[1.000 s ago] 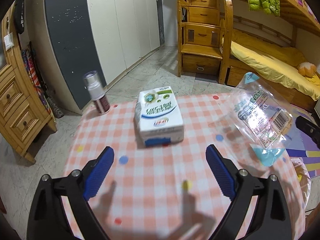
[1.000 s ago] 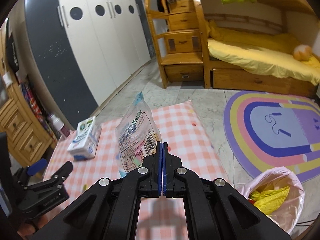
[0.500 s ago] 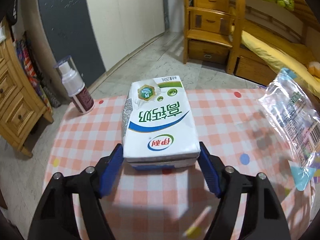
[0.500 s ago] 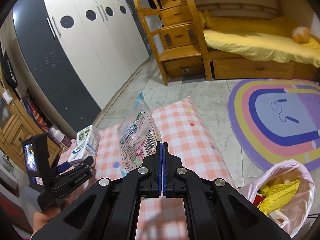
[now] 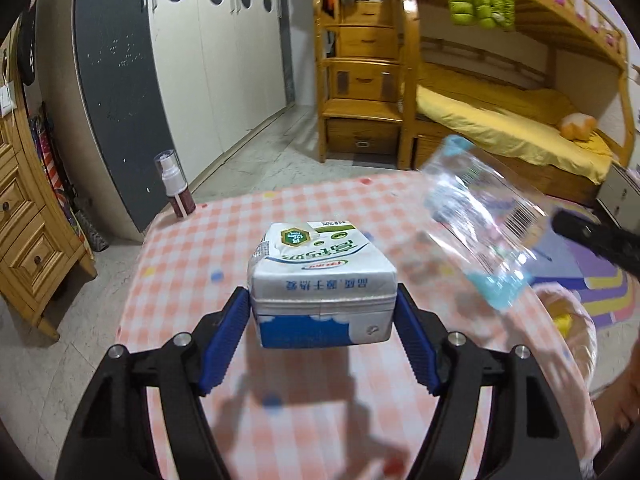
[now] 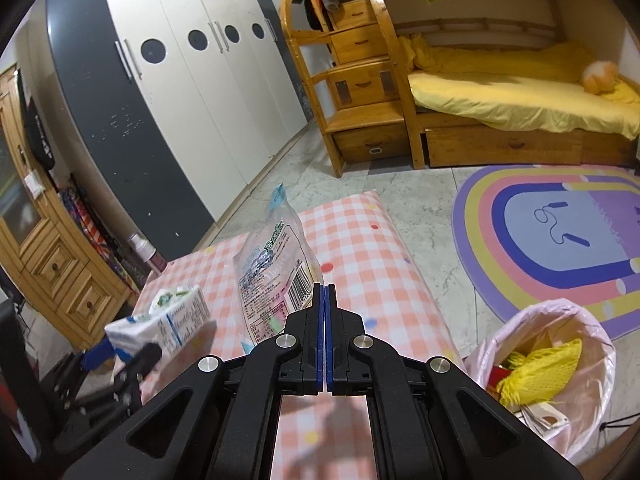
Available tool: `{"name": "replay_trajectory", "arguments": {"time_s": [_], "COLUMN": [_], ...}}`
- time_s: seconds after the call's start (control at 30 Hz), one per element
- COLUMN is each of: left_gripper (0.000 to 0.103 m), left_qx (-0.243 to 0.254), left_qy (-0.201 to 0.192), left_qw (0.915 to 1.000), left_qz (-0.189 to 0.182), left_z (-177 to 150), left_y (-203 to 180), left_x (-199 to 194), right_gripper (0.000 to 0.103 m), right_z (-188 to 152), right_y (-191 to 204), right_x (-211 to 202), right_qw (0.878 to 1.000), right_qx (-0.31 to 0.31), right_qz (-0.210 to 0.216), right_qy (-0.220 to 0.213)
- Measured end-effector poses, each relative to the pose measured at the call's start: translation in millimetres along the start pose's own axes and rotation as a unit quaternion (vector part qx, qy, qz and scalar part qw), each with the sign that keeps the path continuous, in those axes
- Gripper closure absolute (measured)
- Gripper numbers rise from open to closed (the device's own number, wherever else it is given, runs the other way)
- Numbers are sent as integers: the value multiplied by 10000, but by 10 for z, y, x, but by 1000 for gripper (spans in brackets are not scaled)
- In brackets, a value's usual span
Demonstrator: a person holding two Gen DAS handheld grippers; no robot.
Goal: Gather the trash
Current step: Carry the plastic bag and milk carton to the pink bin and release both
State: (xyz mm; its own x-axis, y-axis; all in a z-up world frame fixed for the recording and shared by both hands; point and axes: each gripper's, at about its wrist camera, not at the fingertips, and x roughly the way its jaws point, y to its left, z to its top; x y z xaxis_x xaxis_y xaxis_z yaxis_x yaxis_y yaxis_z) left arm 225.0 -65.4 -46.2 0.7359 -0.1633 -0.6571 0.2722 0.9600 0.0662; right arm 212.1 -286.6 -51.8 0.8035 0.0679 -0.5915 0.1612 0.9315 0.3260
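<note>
My left gripper point(image 5: 322, 312) is shut on a white and blue milk carton point(image 5: 322, 280) and holds it above the checked tablecloth point(image 5: 320, 420). The carton also shows in the right wrist view point(image 6: 160, 324), lifted at the left. My right gripper point(image 6: 325, 300) is shut on a clear plastic wrapper point(image 6: 276, 268) with a barcode, which stands up from the fingers. The wrapper appears blurred at the right of the left wrist view point(image 5: 476, 220). A bin lined with a pink bag point(image 6: 592, 392), holding yellow trash, stands on the floor right of the table.
A small spray bottle point(image 5: 176, 188) stands at the table's far left corner. A wooden dresser point(image 5: 28, 248) is at the left, wardrobes point(image 6: 208, 92) behind. A bunk bed with wooden steps point(image 6: 360, 80) and a rainbow rug point(image 6: 560, 236) lie beyond.
My left gripper moved up to the milk carton, closed on it and lifted it off the table. My right gripper keeps holding the wrapper and has shifted toward the bin side.
</note>
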Motion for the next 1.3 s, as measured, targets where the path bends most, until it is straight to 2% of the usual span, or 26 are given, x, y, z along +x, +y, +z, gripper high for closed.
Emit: {"name": "replay_trajectory", "arguments": {"time_s": [0.23, 0.4, 0.73, 0.83, 1.03, 1.17, 1.3], "left_gripper": [33, 33, 33, 33, 33, 33, 33], "left_qx": [-11, 292, 742, 928, 1319, 1550, 1689], "left_qy": [-289, -514, -799, -766, -622, -519, -408], "left_qw": [9991, 9968, 9886, 9843, 9733, 9652, 9581], "left_qz": [-316, -535, -1038, -1294, -1770, -2043, -2277], "left_z": [-382, -467, -427, -381, -383, -426, -448], "left_y": [-233, -509, -1110, -1361, -1924, -2250, -2494], "left_x": [-483, -620, -654, -570, -413, -304, -187], "right_gripper": [103, 103, 103, 103, 103, 103, 103], "right_z": [-319, -451, -426, -450, -594, -723, -809], "right_y": [-172, -339, -915, -1157, -1696, -2027, -2277], "right_x": [-421, -625, -982, -1078, -1168, -1175, -1114], "right_qw": [9997, 9987, 9929, 9899, 9802, 9717, 9652], "right_qx": [200, 480, 981, 1153, 1445, 1637, 1807], "right_qz": [86, 126, -577, -721, -1310, -1687, -1884], "right_qy": [-106, -150, -349, -388, -334, -245, -141]}}
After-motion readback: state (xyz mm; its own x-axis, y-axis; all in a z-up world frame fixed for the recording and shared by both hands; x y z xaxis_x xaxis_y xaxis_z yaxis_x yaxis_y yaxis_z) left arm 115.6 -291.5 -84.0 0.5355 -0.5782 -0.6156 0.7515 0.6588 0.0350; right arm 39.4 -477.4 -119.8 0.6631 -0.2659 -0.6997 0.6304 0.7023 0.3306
